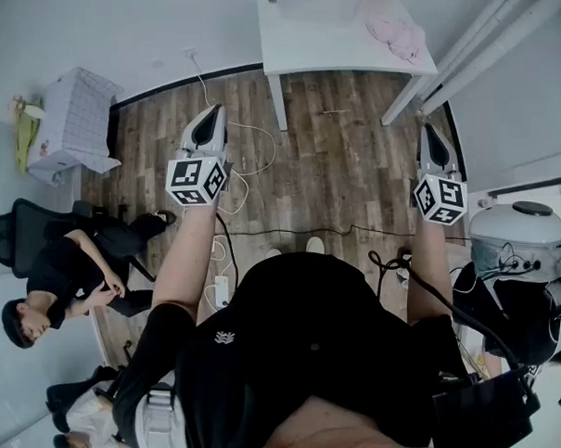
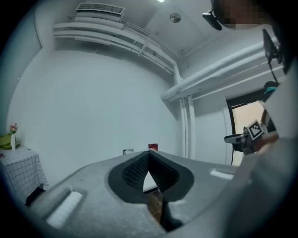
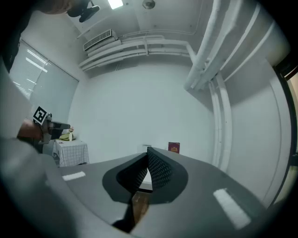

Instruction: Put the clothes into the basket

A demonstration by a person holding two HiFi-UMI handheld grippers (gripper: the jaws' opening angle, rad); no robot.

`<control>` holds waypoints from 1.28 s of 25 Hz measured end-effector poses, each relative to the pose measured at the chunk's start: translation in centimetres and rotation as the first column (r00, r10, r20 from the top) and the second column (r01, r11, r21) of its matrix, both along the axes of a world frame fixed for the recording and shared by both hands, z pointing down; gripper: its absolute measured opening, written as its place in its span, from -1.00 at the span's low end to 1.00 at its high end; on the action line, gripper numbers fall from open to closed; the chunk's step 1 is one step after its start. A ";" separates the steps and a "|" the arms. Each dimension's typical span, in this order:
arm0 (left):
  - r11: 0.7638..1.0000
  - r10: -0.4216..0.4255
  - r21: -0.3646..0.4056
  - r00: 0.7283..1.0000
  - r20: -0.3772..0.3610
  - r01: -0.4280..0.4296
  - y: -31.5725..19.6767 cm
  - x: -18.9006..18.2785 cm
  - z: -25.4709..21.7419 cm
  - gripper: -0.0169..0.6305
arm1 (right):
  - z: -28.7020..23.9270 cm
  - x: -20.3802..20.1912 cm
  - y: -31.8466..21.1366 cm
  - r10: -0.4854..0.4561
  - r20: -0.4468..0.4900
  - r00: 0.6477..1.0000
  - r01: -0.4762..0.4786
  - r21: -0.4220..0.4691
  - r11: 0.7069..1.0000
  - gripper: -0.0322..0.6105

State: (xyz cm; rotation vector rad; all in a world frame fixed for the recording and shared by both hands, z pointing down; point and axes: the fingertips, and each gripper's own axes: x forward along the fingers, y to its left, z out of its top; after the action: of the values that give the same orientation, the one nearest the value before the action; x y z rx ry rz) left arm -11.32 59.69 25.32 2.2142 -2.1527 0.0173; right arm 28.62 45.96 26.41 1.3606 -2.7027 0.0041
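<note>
A person in black is holding out a gripper in each hand, and we are looking down on both as they point level over the wood-plank floor [image 1: 330,146]. The left gripper [image 1: 212,110] is aiming toward the white table [image 1: 307,48] ahead. Its jaws are meeting at the tips with nothing between them, and its own view is showing only a slim gap behind the closed tips. The right gripper [image 1: 425,129] is reaching out beside the table's slanted right leg [image 1: 404,101], and its jaws are likewise pressed together and empty. The clothes [image 1: 396,32] — a pink bundle — are lying on the table's near right corner, well ahead of both grippers and touching neither. A small red box [image 3: 173,147] is standing at the back of the table by the wall. To the left, we are seeing a stand draped in checked cloth [image 1: 76,117] against the wall and a seated person [image 1: 74,274] in an office chair [image 1: 15,235]. White and black cables [image 1: 250,185] are trailing across the floor.
</note>
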 end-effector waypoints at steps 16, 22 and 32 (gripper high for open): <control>0.997 -0.082 -0.001 0.996 0.020 0.082 -4.9 3.3 0.4 -0.95 | 2.5 2.4 -6.9 -0.063 0.045 0.997 0.066 -0.052 0.996 -0.90; 0.998 -0.066 0.006 0.997 0.036 0.066 -10.2 1.2 1.0 -0.95 | 3.4 0.5 -11.3 -0.050 0.031 0.998 0.051 -0.045 0.998 -0.90; 0.999 0.009 0.033 0.999 0.044 -0.011 -25.1 -5.9 1.9 -0.95 | 4.3 -5.6 -23.5 0.042 0.022 0.999 -0.041 -0.045 0.998 -0.90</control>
State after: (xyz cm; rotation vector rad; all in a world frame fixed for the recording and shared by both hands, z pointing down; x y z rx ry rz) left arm -17.26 34.62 27.20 2.2636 -2.1799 0.0318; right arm 23.02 22.47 30.71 1.4121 -2.6756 0.0843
